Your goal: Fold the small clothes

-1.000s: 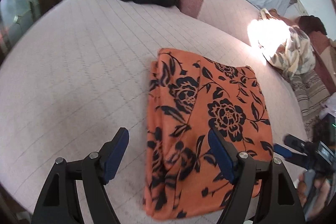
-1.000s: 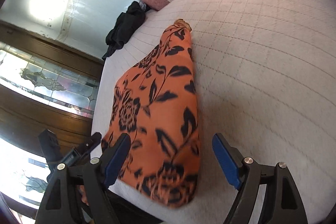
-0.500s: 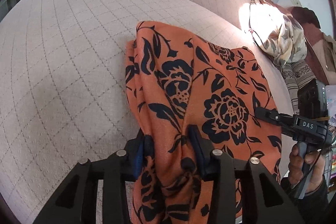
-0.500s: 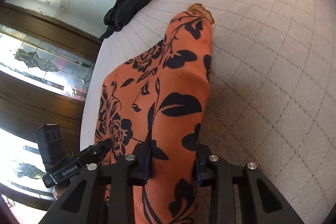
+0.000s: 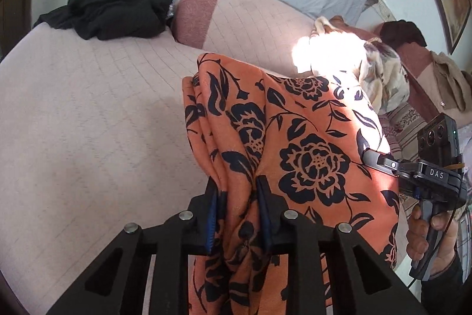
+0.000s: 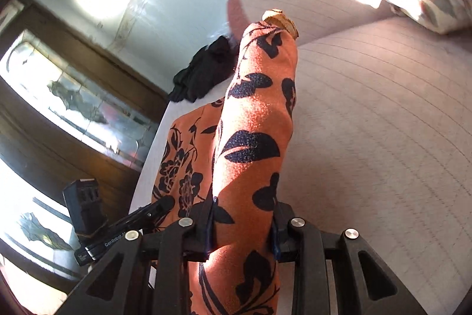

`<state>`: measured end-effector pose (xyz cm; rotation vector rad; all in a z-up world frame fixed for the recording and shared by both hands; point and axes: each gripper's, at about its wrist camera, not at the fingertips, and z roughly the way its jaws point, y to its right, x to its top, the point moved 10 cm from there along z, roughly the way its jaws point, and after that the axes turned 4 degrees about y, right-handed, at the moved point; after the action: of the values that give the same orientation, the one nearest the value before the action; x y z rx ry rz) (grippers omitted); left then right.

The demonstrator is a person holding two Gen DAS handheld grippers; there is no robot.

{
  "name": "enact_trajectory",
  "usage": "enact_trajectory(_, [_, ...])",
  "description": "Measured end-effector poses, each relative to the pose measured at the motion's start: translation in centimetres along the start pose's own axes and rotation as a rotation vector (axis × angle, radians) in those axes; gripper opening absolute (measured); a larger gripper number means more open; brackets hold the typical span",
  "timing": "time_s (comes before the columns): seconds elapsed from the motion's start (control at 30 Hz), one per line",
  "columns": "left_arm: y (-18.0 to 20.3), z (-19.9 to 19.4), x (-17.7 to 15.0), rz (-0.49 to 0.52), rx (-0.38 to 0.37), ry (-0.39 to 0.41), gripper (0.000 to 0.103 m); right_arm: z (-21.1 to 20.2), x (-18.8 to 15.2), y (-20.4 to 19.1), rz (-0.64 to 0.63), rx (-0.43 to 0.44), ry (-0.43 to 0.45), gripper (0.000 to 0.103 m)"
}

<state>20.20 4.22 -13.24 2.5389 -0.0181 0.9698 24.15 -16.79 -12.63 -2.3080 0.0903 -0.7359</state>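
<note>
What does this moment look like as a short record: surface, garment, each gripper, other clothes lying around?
surface: quilted pale pink bed cover
garment: orange cloth with black flower print, near end lifted off the bed, far end resting on it
left gripper: shut on one near corner of the cloth; jaws have just been closing
right gripper: shut on the other near corner, cloth bunched between its fingers
other clothes: black garment at the bed's far end; pale floral cloth in sunlight
</note>
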Motion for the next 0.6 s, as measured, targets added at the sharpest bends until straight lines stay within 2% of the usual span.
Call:
enact_trajectory(0.07, [-0.5,2.6,-1.2,0.002,0.057,-0.072,0.033,1.0,-0.8,3.6,0.067,-0.053,-0.015,0.037])
enact_trajectory(0.13, [-1.6,4.5,-2.9,0.005,0.144,-0.117,0.048,1.9,-2.7,7.2,0.145,-0.175,-0.03,0.054])
enact_trajectory(0.17, [-1.9,4.5,-3.4,0.008,0.145,-0.11,0.059,2.2,-3.9,8.4,0.157,-0.245,-0.038,0.067])
enact_trajectory(0.27, [-2.2,2.1,-3.3,0.049,0.168,-0.051,0.06,1.8,-5.6,7.1,0.1,-0.278,-0.004,0.067])
enact_trajectory(0.37, [-1.8,-1.3,-2.9,0.088,0.195,0.018,0.06,-0.4,-4.6,3.1,-0.004,-0.324,0.104,0.067])
enact_trajectory(0.4, [-1.6,-1.9,-2.9,0.101,0.197,0.03,0.06,-1.0,-4.2,1.4,-0.025,-0.318,0.141,0.067])
enact_trajectory(0.43, [-1.5,-2.2,-2.7,0.112,0.199,0.041,0.06,-1.2,-4.8,-1.1,-0.037,-0.202,0.078,0.068])
enact_trajectory(0.47, [-1.4,-2.0,-3.2,0.128,0.208,0.041,0.062,-1.1,-4.9,-2.8,-0.054,-0.164,0.084,0.073])
enact_trajectory(0.53, [-2.2,-0.8,-4.2,0.147,0.244,0.0,0.063,0.2,-5.7,-5.0,-0.096,-0.136,0.069,0.08])
enact_trajectory(0.6, [-3.5,1.9,-5.5,0.116,0.284,-0.093,0.065,2.6,-7.1,-4.5,-0.087,-0.146,-0.003,0.081])
